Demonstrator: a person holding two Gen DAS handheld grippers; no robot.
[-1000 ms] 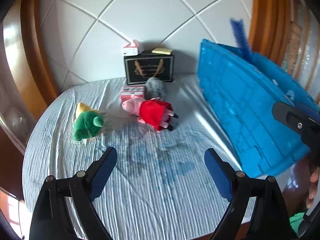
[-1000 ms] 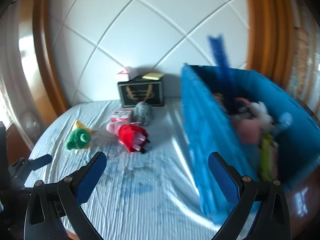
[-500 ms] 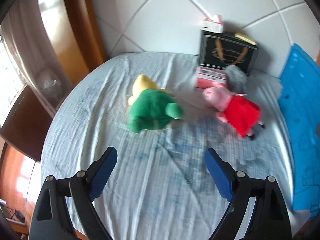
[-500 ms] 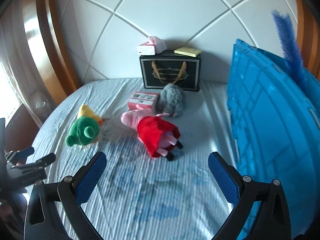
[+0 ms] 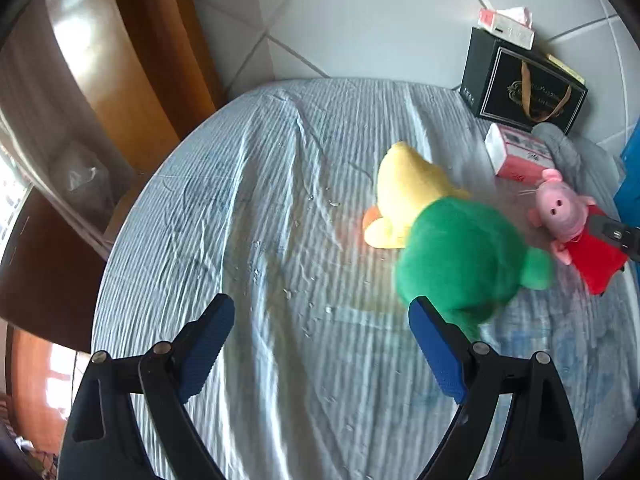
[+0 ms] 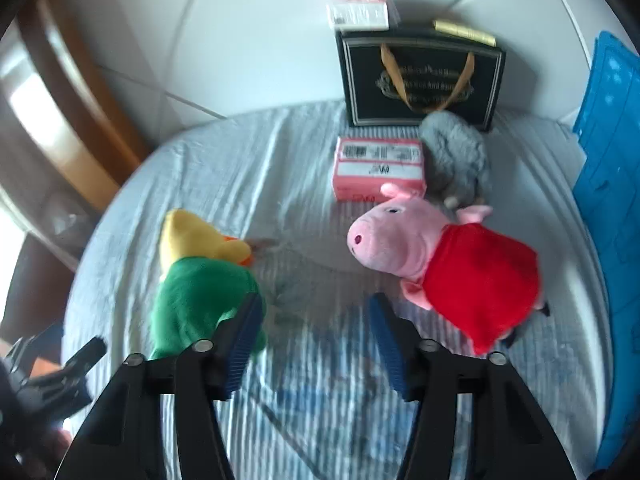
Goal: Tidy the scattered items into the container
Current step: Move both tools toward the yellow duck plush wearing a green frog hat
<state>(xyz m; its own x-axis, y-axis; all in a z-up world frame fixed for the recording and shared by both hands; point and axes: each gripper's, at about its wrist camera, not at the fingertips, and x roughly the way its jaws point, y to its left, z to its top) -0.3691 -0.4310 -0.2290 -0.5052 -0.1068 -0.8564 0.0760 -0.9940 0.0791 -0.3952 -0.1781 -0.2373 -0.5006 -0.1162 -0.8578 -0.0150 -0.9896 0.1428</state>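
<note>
A green and yellow plush toy [image 5: 452, 256] lies on the blue-grey bedsheet [image 5: 248, 216]; it also shows in the right wrist view [image 6: 200, 284]. A pink pig plush in a red dress [image 6: 452, 264] lies to its right, also in the left wrist view [image 5: 576, 228]. A pink box [image 6: 378, 168] and a grey plush [image 6: 456, 156] lie behind the pig. The blue container [image 6: 612, 208] stands at the right. My left gripper [image 5: 320, 344] is open and empty, its right finger at the green plush. My right gripper [image 6: 316, 340] is open, narrower than before, between the two plush toys.
A black gift bag [image 6: 420, 76] stands against the white padded headboard [image 6: 248, 40] with a tissue box [image 6: 360, 8] on top. Wooden trim [image 5: 140, 52] runs along the left. The other gripper shows at the lower left of the right wrist view [image 6: 44, 376].
Both grippers moved forward and down toward the toys. The left swung left toward the green plush. The right gripper's fingers have come closer together.
</note>
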